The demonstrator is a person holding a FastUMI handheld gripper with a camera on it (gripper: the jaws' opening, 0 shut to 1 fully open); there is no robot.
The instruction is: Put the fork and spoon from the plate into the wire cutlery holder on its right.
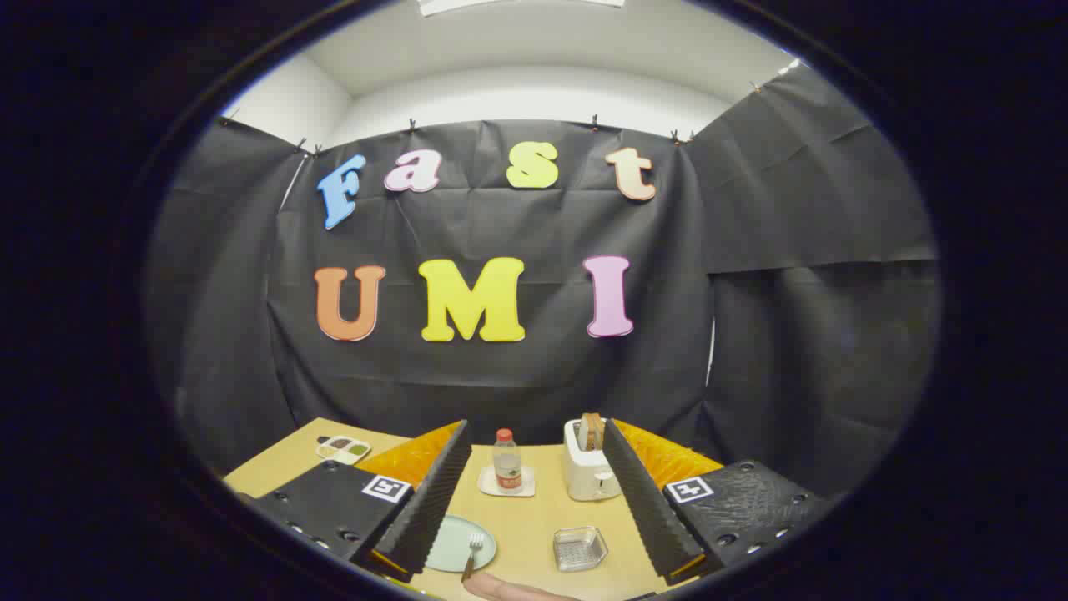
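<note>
Table (534, 534), wooden, carrying all items. Toaster (586, 472) at back, right of bottle (506, 460) on its small mat. Plate (455, 547) as landmark: pale, round, nearest left finger. Holder (579, 547) right of plate, apart from it, mouth up. Divided tray (343, 449) far behind plate, to left. Fork (472, 553) on plate's right side, tines away, handle toward viewer; spoon not discernible. Gripper (534, 501) raised above plate and holder; jaws wide apart, gripping nothing. Advised: lower over fork handle, align jaws across it, close near mid-handle, lift clear before moving right to holder.
</note>
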